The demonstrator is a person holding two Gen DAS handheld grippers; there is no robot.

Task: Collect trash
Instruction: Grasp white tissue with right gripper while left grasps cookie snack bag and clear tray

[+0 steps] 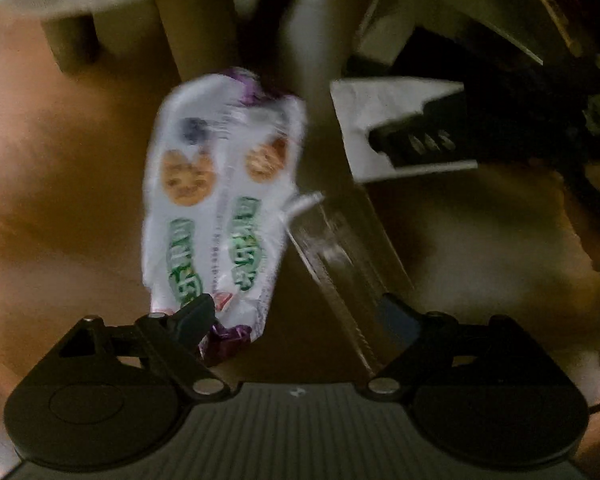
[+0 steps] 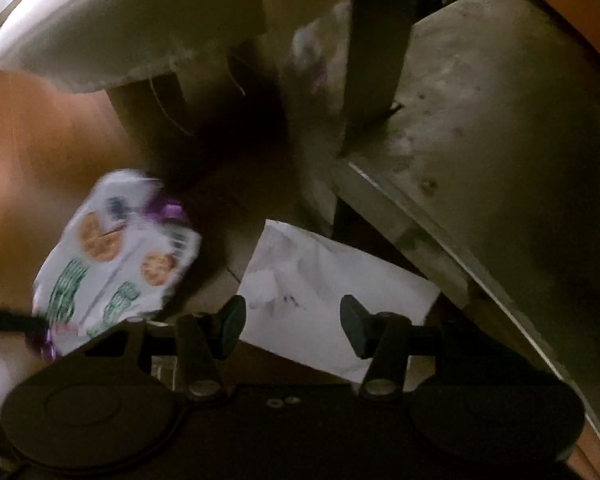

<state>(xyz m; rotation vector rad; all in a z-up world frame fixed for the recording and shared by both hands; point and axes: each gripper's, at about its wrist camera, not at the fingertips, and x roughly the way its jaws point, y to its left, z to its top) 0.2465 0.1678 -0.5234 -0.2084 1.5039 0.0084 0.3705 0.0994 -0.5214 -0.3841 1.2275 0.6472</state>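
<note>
Cookie wrapper [image 1: 220, 200] lies flat on the wood floor [image 1: 60, 200]; left gripper [image 1: 300, 312] jaws apart around its near end. Right gripper [image 2: 292, 320] jaws apart over the white paper [image 2: 332, 280]. Press low before you pinch; thin film slips.

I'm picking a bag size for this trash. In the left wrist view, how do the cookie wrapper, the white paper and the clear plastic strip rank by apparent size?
1. cookie wrapper
2. clear plastic strip, though it is blurred and nearer the camera, so unsure
3. white paper, partly hidden by the right gripper
</note>
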